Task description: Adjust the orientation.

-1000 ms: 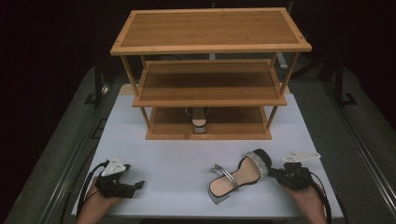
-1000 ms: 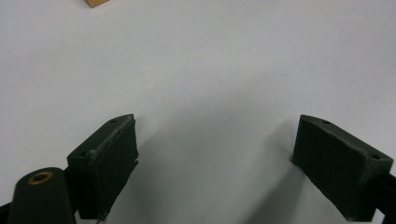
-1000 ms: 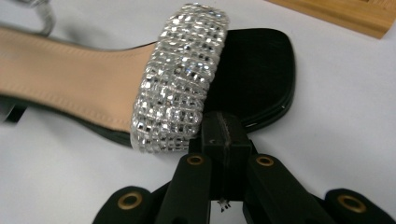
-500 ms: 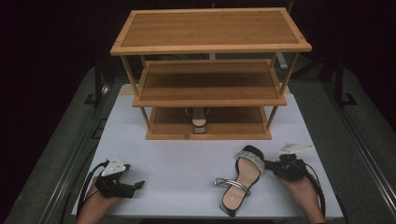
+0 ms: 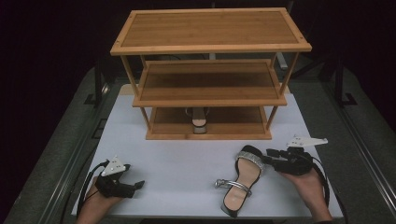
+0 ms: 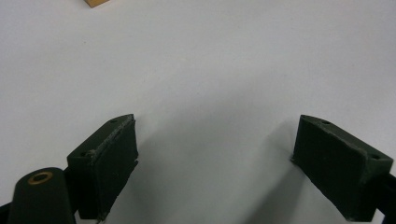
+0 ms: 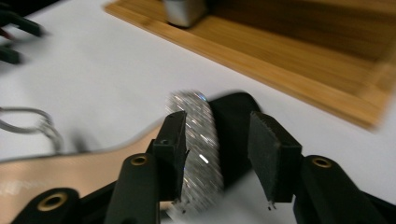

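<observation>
A black sandal [image 5: 244,176] with a glittery silver toe strap [image 7: 200,135] and a thin ankle strap lies on the white table [image 5: 182,158], toe toward the rack. My right gripper [image 5: 270,153] is at its toe end. Its jaws have just been opening; in the right gripper view they stand either side of the strap, the left pad [image 7: 173,154] close against it and the right pad apart. A matching sandal [image 5: 199,121] sits on the bottom shelf of the wooden rack [image 5: 210,29]. My left gripper [image 5: 138,185] rests open on the table at the front left, jaws [image 6: 215,158] wide with nothing between them.
The three-shelf wooden rack stands at the back of the table, with its top and middle shelves bare. Dark floor and black stands surround the table. A corner of the rack's base [image 6: 95,2] shows at the top of the left gripper view.
The sandal has swung from a slant to lie nearly lengthwise, heel toward the front edge. My right gripper shifted toward the rack and its jaws opened off the strap. The left gripper stayed put.
</observation>
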Demonstrator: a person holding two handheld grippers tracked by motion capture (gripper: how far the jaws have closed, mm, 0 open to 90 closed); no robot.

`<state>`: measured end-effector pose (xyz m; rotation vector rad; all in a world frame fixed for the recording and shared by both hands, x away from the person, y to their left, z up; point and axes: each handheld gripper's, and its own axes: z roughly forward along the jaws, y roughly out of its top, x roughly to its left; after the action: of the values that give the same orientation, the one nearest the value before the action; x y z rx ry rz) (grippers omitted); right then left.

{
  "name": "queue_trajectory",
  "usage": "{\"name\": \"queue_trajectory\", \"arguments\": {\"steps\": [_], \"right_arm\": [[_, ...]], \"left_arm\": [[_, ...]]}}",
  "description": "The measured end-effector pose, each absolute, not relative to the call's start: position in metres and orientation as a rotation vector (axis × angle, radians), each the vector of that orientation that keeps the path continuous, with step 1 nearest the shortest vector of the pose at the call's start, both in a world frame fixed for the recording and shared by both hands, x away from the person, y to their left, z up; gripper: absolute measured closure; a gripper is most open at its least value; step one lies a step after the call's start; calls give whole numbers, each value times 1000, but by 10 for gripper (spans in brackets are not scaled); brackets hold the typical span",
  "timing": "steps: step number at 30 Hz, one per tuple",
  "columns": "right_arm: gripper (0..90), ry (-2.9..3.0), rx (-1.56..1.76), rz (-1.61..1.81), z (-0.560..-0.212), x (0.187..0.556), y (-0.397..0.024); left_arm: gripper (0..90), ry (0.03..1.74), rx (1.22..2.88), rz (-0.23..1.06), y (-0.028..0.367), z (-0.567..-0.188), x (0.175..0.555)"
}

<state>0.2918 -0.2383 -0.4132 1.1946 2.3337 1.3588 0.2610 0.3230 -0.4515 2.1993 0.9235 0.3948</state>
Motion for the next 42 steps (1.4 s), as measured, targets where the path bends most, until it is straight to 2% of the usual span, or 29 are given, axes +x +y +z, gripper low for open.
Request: {"name": "queue_trajectory", "arguments": {"steps": [9,11,12,13,22,42], "right_arm": [[483,2450,1145,1296,-427,311,-208],[496,2474,1158,1269,-431,315,-206],[587,2495,1151,1297,-434,316,-205],[597,2496,1133,1309,-433,316,-204],[608,2497,1076,1329,-426,325,-193],[602,2615,842,1470,-421,373,-107]], "left_arm": [[127,924,2197,396,323,-452,261],[127,923,2198,396,323,-452,261],[127,923,2198,397,323,-452,261],[127,922,2199,397,323,-452,261],[127,922,2200,397,323,-451,261],[127,925,2197,394,323,-452,261]]}}
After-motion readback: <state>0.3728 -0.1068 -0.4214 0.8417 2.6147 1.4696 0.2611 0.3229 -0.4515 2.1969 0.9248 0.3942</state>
